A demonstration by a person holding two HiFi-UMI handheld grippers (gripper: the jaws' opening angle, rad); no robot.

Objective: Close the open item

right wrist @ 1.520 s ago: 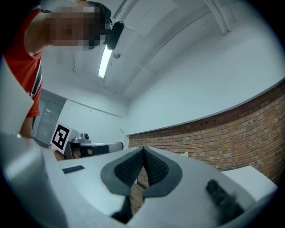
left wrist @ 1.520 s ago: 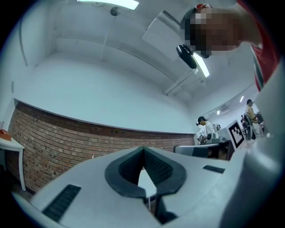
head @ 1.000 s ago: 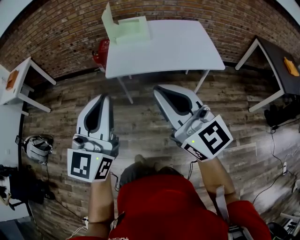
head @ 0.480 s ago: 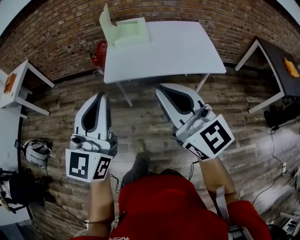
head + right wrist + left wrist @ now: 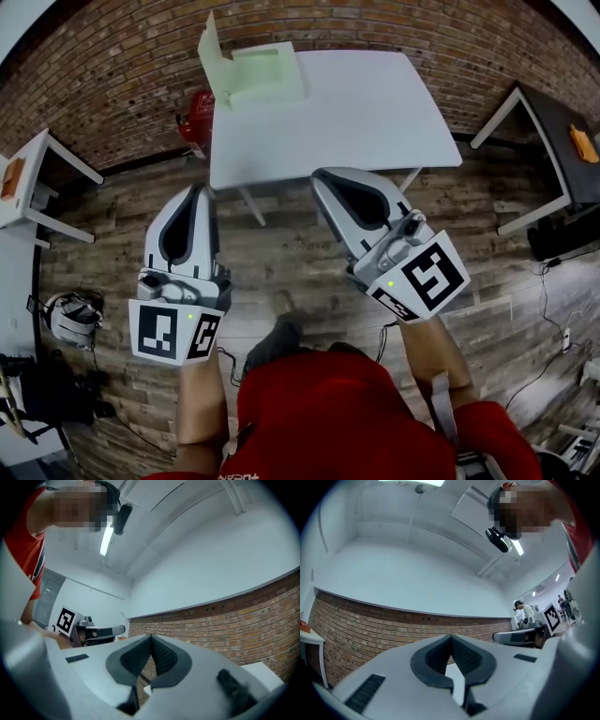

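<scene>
Pale green square box point(image 5: 267, 73), flat lid standing upright, on far-left corner of smooth white rectangular surface point(image 5: 366, 103), left tool point(image 5: 200, 189) and right tool point(image 5: 321, 176) by surface's near edge, ribbed dark pads point(image 5: 433, 657) pressed together, empty, wood-plank floor point(image 5: 281, 244) below.

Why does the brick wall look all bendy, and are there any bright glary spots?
Head view: the wide lens curves the brick wall and the white table; corners go dark. Left gripper view: the wall arches too; a ceiling light glares at the top. Right gripper view: same bend; a strip light shines bright.
</scene>
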